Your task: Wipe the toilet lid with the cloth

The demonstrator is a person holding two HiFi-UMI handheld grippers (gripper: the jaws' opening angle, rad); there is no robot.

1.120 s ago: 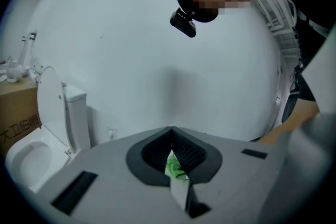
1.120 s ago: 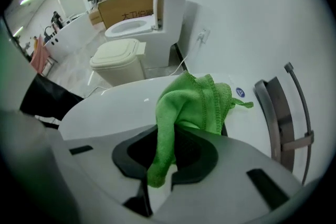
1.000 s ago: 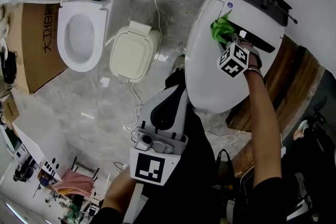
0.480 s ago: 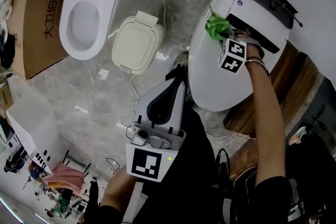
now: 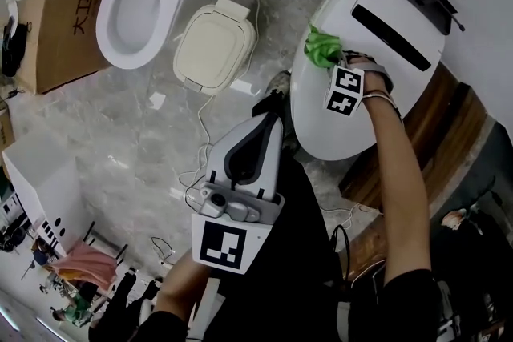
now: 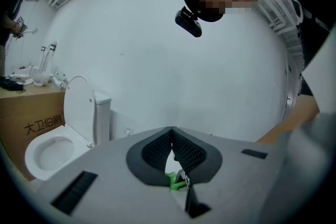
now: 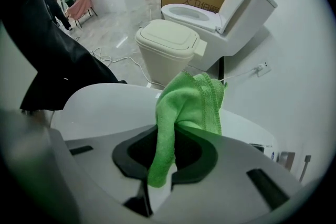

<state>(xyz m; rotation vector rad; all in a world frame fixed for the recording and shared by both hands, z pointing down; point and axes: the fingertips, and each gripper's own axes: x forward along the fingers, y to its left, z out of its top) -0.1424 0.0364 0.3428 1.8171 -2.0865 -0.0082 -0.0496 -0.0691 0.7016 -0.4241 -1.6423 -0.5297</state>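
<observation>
The white toilet lid (image 5: pixel 353 120) lies closed at the upper right of the head view. A green cloth (image 5: pixel 322 46) rests on its left rim, near the back. My right gripper (image 5: pixel 330 60) is shut on the cloth, its marker cube just behind. In the right gripper view the cloth (image 7: pixel 190 105) bunches up out of the right gripper (image 7: pixel 170 134) over the lid (image 7: pixel 100 107). My left gripper (image 5: pixel 271 120) hangs shut and holding nothing in front of the toilet. The left gripper view shows the left gripper (image 6: pixel 171 131) pointing at the white wall.
A second toilet (image 5: pixel 140 4) with its seat up stands at the upper left beside a cardboard box (image 5: pixel 56 20). A beige lidded bin (image 5: pixel 212 44) sits between the toilets. Cables (image 5: pixel 200 172) trail over the marble floor. A wooden platform (image 5: pixel 449 132) borders the toilet's right side.
My right gripper has dragged the green cloth away from the black slot at the lid's back, out to the lid's left rim. The left gripper has stayed low and shut.
</observation>
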